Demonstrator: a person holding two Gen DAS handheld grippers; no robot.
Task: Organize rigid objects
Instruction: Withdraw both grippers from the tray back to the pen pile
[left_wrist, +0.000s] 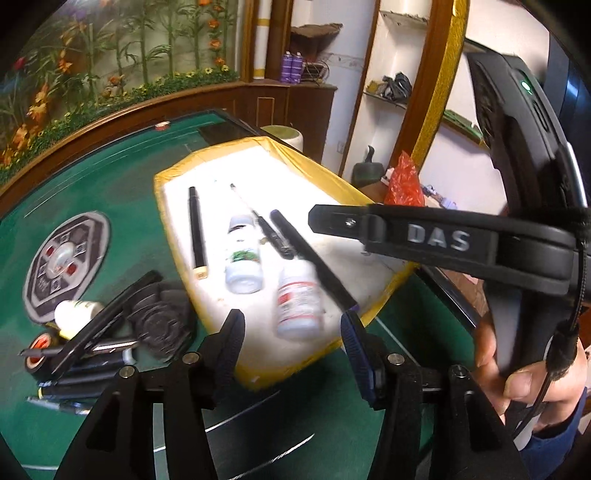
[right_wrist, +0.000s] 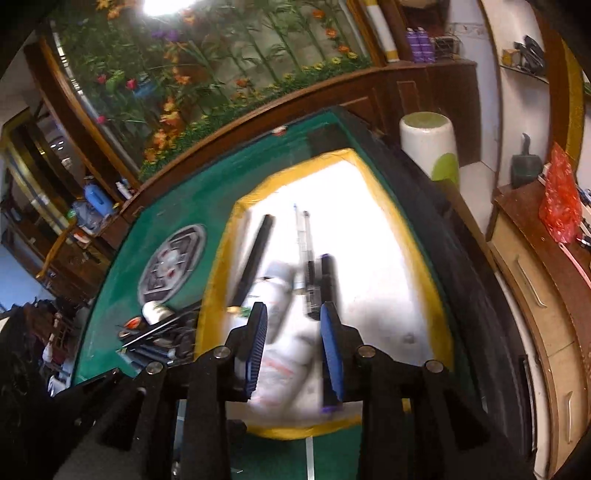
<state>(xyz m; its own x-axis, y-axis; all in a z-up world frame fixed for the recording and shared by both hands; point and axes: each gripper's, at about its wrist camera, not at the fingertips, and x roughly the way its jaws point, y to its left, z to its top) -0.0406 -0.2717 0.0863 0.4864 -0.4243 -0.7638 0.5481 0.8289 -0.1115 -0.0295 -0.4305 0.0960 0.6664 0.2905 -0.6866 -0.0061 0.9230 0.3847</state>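
A white mat with a yellow border (left_wrist: 173, 236) lies on the green table (left_wrist: 110, 192). On it lie two white bottles (left_wrist: 242, 254) (left_wrist: 297, 306), a black stick (left_wrist: 195, 229), a thin pen (left_wrist: 245, 203) and a long black bar (left_wrist: 314, 258). My left gripper (left_wrist: 291, 332) is open and empty, hovering just short of the nearer bottle. My right gripper (right_wrist: 293, 332) is open above the same mat (right_wrist: 439, 321), its fingers either side of a blurred white bottle (right_wrist: 291, 354). The right gripper body also shows in the left wrist view (left_wrist: 443, 240).
A pile of loose items (left_wrist: 92, 339) lies left of the mat: a white bottle, a tape roll, black pens, a dark round piece. A grey emblem (left_wrist: 66, 262) marks the table centre. A wooden cabinet and shelves stand behind and right.
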